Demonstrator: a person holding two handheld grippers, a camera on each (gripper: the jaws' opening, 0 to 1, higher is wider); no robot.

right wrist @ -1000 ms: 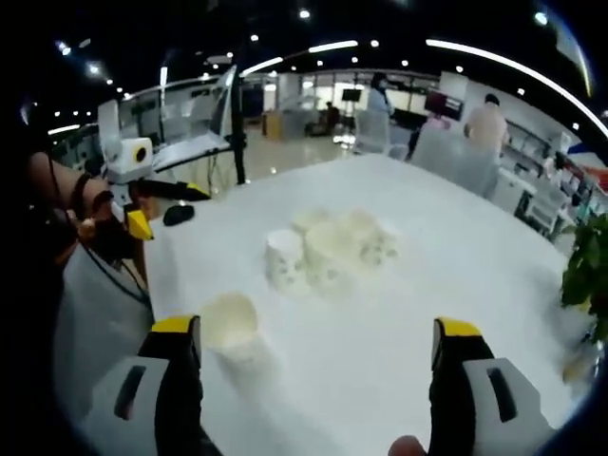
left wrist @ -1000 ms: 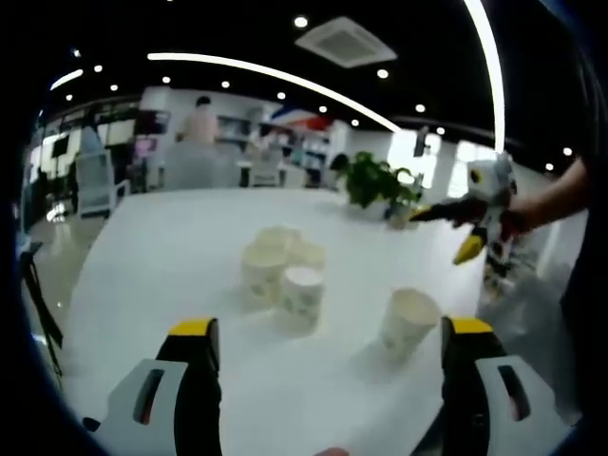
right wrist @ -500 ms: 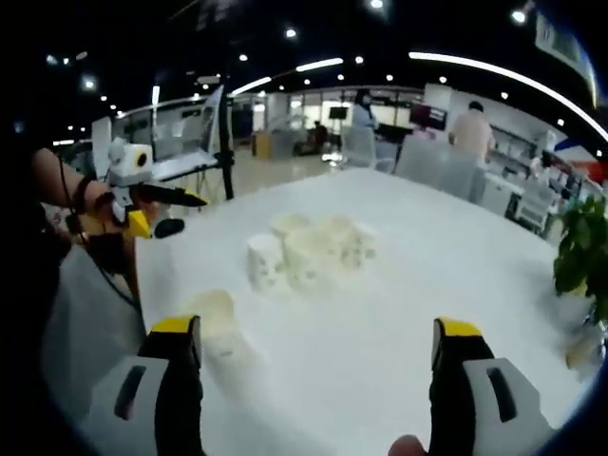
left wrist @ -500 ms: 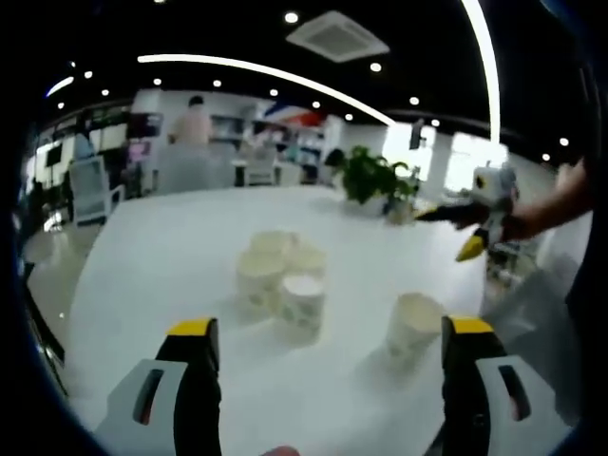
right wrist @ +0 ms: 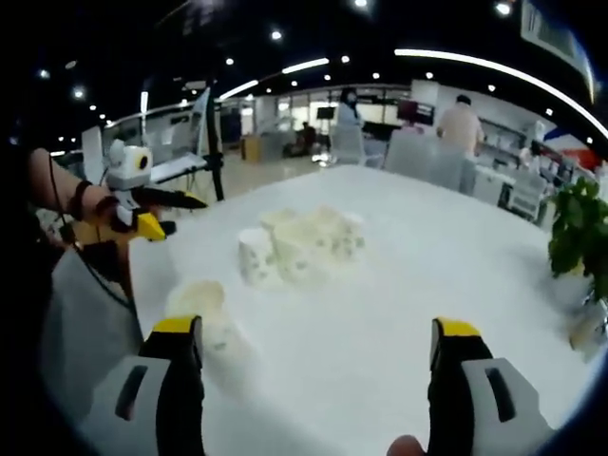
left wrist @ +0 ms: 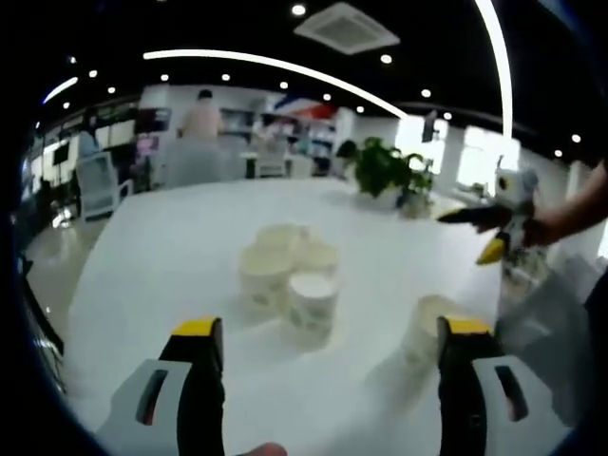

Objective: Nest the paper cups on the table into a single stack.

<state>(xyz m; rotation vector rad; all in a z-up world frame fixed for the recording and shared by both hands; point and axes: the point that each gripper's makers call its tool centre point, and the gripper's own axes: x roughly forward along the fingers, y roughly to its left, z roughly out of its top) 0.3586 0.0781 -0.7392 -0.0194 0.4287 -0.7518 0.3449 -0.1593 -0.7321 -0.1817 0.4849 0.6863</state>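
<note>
In the left gripper view a cluster of several white paper cups (left wrist: 285, 271) stands upright mid-table, and a lone cup (left wrist: 427, 328) stands apart to its right, just beside my right jaw. My left gripper (left wrist: 321, 332) is open and empty, short of the cups. The right gripper (left wrist: 489, 228) shows at the far right, held in a hand above the table edge. In the right gripper view the cup cluster (right wrist: 302, 245) sits ahead and the lone cup (right wrist: 198, 306) is near my left jaw. My right gripper (right wrist: 313, 334) is open and empty. The left gripper (right wrist: 152, 211) hovers at the left.
The white table (left wrist: 171, 247) stretches far back. A potted plant (left wrist: 385, 171) stands at its far edge, also seen as the plant (right wrist: 578, 228) at the right. Chairs and people are beyond the table. A tripod (right wrist: 211, 142) stands off the table's far left.
Both cameras have shifted slightly closer and lower toward the cups. The lone cup now sits nearer each view's jaw. Cups themselves have not moved.
</note>
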